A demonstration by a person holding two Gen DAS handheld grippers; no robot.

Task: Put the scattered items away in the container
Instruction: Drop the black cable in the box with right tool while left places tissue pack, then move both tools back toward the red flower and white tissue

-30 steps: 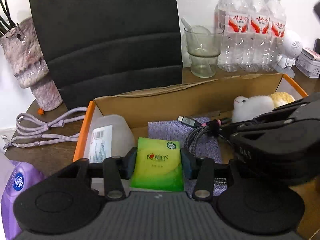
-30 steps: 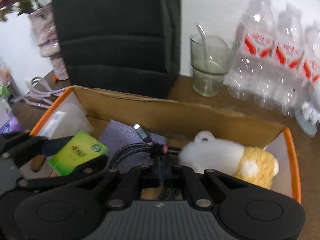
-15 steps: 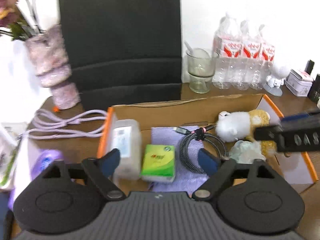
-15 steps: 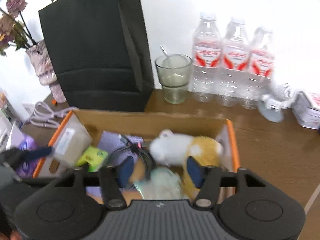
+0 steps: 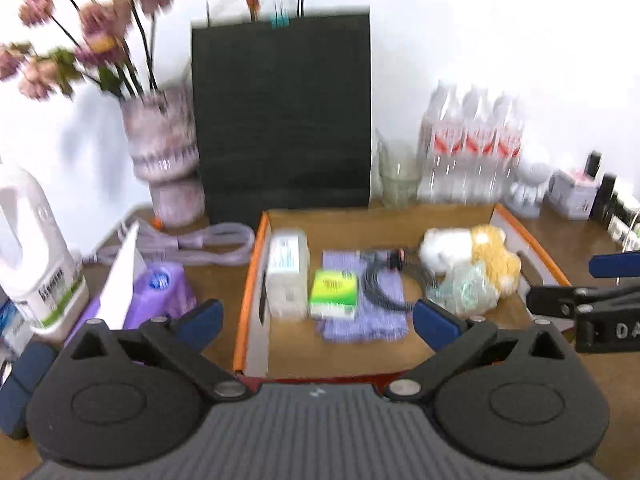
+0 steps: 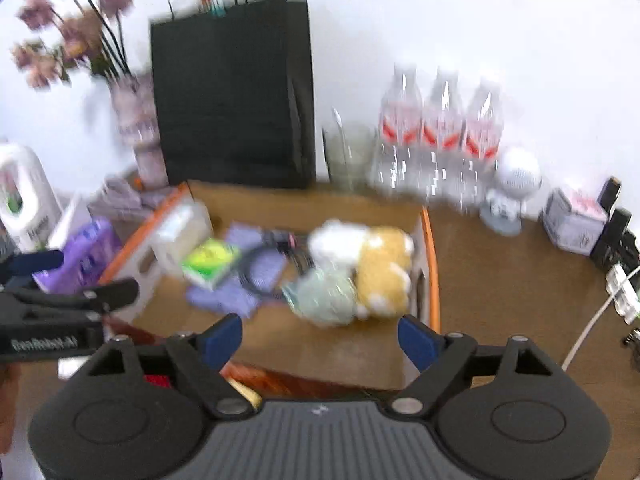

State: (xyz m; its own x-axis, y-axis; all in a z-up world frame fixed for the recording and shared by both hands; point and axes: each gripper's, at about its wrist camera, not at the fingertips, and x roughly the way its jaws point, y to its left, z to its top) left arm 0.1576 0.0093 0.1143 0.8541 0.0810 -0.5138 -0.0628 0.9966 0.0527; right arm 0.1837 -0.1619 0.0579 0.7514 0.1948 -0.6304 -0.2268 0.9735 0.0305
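Left wrist view takes in the whole desk, and the biggest thing that matters is the cardboard box [image 5: 256, 280] with its orange rim, lying open-topped straight ahead of both tools. Inside it, from its left wall across, sit a white plastic tub [image 5: 287, 270], a green tissue pack [image 5: 334, 290] on a purple cloth [image 5: 360, 320], a coiled black cable [image 5: 380, 284], a crinkly clear bag [image 5: 464, 290] and a white-and-yellow plush toy [image 5: 472, 254].

What is not yet in the box lies off its left side: a purple wipes pack [image 5: 160, 292] with a white carton [image 5: 120, 284] leaning against it, and further back a lilac cord [image 5: 200, 240] looped on the wood, its long run going left to right along the back edge.

The left gripper [image 5: 316, 320] hangs just short of the box's near wall with its jaws opening, already spread wide, nothing between the blue pads. The wipes pack sits just beyond its left finger, so this hand looks much the nearer to the leftovers; I'd judge a swing leftward is what the next pick needs.

The right gripper [image 6: 320, 338] is over the box's near right corner, jaws opening too and empty, with the plush toy [image 6: 380, 264] directly ahead of it and the loose items well off to its left.
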